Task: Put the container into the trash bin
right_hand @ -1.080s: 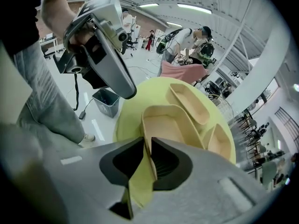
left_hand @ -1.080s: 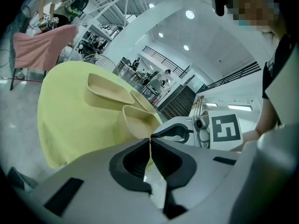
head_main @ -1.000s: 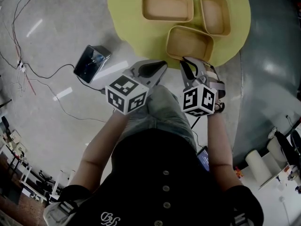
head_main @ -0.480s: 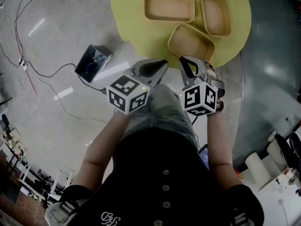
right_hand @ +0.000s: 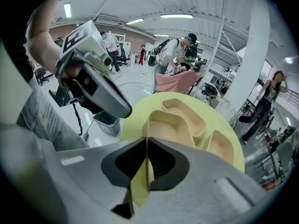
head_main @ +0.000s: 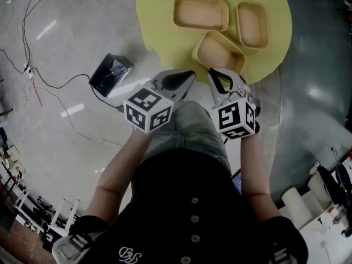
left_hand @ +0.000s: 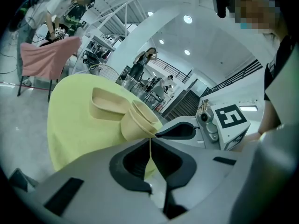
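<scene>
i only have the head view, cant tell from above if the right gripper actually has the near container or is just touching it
observer: it has it. In the right gripper view the right gripper is shut on the container, with the container's near wall pinched between the pads.
operator: and the left one, holding anything
observer: no. The left gripper view shows the left gripper with its jaws together and nothing in them.
operator: whats past the far side of the table
observer: a pink cloth draped over something beyond the table, with a person bent over just behind it.
</scene>
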### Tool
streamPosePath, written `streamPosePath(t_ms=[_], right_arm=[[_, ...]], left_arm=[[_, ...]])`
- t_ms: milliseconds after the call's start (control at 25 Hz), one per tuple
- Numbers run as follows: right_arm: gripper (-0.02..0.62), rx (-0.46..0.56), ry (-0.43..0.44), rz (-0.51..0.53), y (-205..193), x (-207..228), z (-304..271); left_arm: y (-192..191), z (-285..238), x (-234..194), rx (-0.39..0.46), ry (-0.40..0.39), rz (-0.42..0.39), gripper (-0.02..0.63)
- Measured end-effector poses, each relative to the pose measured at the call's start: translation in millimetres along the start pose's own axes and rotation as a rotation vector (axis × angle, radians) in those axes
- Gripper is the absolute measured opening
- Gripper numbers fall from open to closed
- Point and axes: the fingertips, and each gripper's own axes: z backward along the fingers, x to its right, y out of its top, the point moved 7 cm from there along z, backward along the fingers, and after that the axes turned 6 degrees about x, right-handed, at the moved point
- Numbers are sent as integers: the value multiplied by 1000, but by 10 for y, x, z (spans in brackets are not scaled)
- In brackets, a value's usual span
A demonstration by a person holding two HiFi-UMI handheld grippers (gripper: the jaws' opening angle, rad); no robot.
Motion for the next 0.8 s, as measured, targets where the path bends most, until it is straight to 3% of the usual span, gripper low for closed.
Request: streamPosePath(t_ms=[160,800], right_arm=[[18,39,27,-14,96,18,38],[18,105,86,109,728,-233,-77]], left_arm=[[32,58,-2,37,34,16,20],[32,696,-158,144,134,51,20]])
